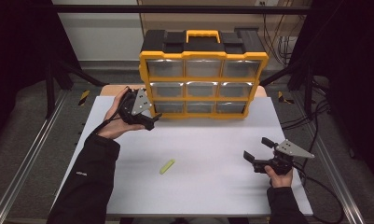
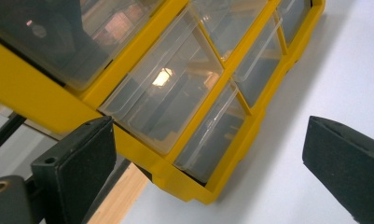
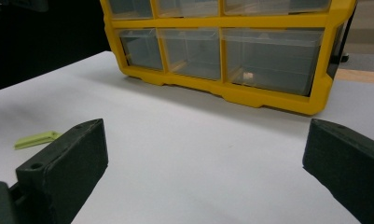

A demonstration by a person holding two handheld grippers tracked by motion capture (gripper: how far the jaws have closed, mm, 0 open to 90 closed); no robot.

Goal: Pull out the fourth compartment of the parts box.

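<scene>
A yellow and black organizer [image 1: 203, 70] with several clear drawers stands upright at the back of the white table [image 1: 212, 186]. My left gripper [image 1: 153, 116] is open just in front of the organizer's lower left corner, with nothing between its jaws. In the left gripper view the left gripper [image 2: 208, 163] faces the organizer's yellow frame [image 2: 175, 179] and clear drawers at close range. My right gripper [image 1: 258, 148] hovers open and empty over the table's right side. A small yellow-green strip [image 1: 167, 166] lies flat on the table between the two hands. In the right gripper view the strip [image 3: 35, 138] lies left of the right gripper [image 3: 205, 172].
A small pale object [image 3: 247, 74] sits inside the organizer's [image 3: 268, 95] bottom right drawer. Metal frame rails run along both sides of the table, and cables trail on the floor at the right. Bare table surface lies between the organizer and the front edge.
</scene>
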